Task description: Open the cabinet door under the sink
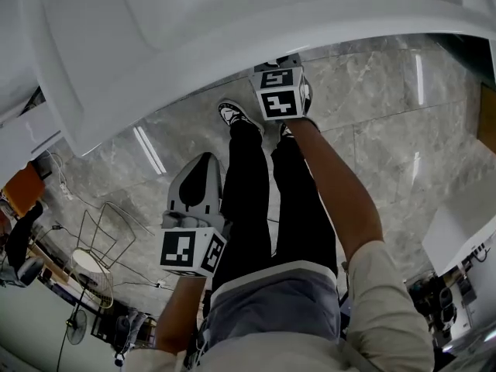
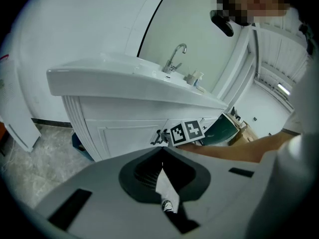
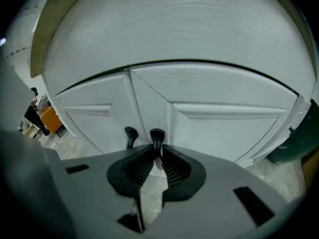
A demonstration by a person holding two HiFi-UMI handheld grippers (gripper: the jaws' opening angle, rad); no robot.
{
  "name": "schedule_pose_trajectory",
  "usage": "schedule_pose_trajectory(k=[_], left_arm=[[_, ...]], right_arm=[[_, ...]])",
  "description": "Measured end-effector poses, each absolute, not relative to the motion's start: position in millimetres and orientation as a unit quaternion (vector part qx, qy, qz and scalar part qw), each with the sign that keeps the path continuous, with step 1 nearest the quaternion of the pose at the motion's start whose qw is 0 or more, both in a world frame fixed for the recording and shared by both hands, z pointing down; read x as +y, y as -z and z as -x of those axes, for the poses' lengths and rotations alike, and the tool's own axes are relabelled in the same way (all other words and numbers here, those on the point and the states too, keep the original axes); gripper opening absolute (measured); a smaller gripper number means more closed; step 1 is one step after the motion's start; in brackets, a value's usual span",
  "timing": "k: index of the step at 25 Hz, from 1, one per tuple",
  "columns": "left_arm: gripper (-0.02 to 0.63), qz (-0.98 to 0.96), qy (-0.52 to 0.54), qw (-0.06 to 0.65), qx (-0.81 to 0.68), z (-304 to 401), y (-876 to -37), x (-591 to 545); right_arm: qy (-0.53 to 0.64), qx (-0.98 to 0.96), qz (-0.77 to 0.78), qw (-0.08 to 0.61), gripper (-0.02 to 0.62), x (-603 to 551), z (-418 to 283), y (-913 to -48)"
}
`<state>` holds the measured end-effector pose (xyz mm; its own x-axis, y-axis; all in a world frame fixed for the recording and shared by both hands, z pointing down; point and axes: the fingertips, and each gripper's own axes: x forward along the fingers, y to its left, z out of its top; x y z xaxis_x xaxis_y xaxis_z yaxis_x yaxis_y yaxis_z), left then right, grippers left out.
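My right gripper [image 3: 158, 152] pinches the right cabinet door's [image 3: 219, 118] black handle [image 3: 157, 137]. The door looks shut, so the pull remains. My left gripper [image 2: 162, 156] hangs closed and empty.

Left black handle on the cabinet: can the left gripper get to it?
Probably yes. The left gripper hangs back from the cabinet, shut and empty, with nothing between it and the left handle. The right gripper pinches the right handle close beside it, so it'd be snug.
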<state>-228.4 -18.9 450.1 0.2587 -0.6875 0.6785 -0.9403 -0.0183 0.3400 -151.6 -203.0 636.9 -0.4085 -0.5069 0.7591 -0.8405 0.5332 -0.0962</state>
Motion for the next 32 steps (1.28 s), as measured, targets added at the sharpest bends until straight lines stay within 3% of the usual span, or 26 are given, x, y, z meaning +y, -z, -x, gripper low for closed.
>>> schedule_pose_trajectory(k=[9, 18, 32], left_arm=[[0.0, -0.64, -0.133, 0.387, -0.65, 228.0, -442.3, -11.7], [0.0, -0.651, -0.131, 0.383, -0.642, 178.1, -437.3, -0.7], [0.0, -0.649, -0.136, 0.372, -0.65, 170.6, -427.2, 1.4]], right_arm=[[-0.233, -0.819, -0.399, 0.341, 0.054, -199.4, 152.2, -633.9], [-0.23, -0.829, -0.37, 0.35, 0.054, -186.7, 142.4, -636.6], [-0.221, -0.832, -0.363, 0.358, 0.052, -177.8, 140.5, -634.3]])
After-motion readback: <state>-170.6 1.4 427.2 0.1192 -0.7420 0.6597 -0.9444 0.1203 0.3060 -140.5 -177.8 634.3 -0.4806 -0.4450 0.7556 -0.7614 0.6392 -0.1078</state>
